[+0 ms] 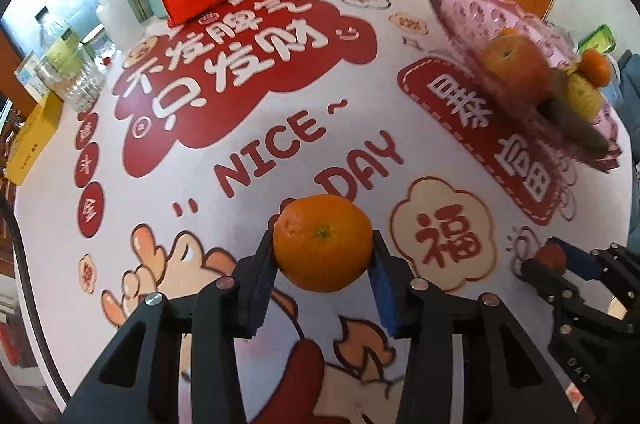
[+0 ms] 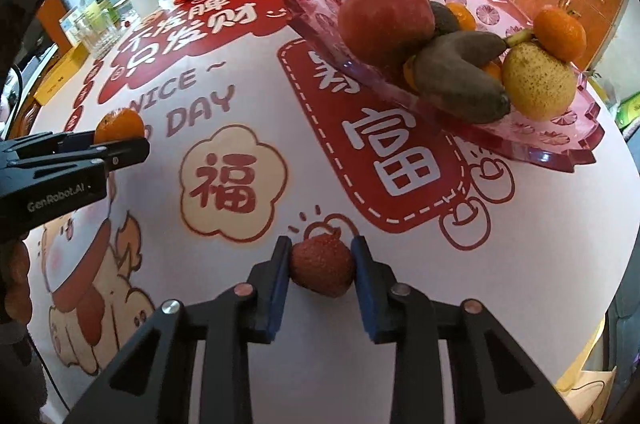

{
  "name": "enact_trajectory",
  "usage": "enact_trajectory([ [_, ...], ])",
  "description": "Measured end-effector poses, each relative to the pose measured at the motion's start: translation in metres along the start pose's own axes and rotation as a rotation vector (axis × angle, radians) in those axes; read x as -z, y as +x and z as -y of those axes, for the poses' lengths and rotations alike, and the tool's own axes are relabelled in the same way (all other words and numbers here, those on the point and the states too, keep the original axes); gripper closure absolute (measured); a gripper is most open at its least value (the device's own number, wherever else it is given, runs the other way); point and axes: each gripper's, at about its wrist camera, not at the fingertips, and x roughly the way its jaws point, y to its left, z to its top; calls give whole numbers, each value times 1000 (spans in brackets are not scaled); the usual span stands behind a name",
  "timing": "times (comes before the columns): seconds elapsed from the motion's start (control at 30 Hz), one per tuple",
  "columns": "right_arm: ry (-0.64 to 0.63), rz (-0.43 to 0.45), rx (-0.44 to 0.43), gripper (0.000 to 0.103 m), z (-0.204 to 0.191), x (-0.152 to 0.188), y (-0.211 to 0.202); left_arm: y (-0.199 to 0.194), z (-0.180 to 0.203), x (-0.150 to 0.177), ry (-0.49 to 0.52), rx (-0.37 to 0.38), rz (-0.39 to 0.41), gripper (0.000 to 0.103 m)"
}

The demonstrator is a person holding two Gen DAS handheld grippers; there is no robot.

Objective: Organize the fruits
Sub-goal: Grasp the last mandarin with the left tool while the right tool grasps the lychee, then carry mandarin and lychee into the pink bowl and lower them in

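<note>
We had a tangerine clamped between the pads of our left gripper, near the tabletop's front edge. Our right gripper was closed on a small rough red fruit, likely a lychee, also near the front edge. The pink tray sat toward the right edge, already heaped: an apple, a dark banana, a pear and another tangerine perched on top. Our worry was the pile. Dropping round fruit onto it could have set that top tangerine rolling off, and too hard a squeeze could have split the lychee.
</note>
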Motion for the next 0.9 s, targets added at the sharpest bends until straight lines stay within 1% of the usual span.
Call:
enact_trajectory([
  [0.33, -107, 68, -78, 73, -8, -8, -48, -73, 17, 6, -48, -6, 86, 61],
  [0.53, -192, 122, -130, 73, 0, -18, -75, -105, 42, 5, -96, -14, 123, 61],
  [0.6, -230, 136, -144, 73, 6, -21, -82, -111, 53, 1, -120, -29, 126, 61],
  [0.7, -277, 150, -152, 73, 21, -31, -92, -119, 72, -7, -157, -22, 134, 61],
  [0.8, -308, 186, -160, 73, 43, -43, -105, -120, 91, -16, -186, -35, 138, 61],
  [0.9, -327, 210, -170, 73, 68, -55, -111, -121, 112, -26, -212, -32, 148, 61],
])
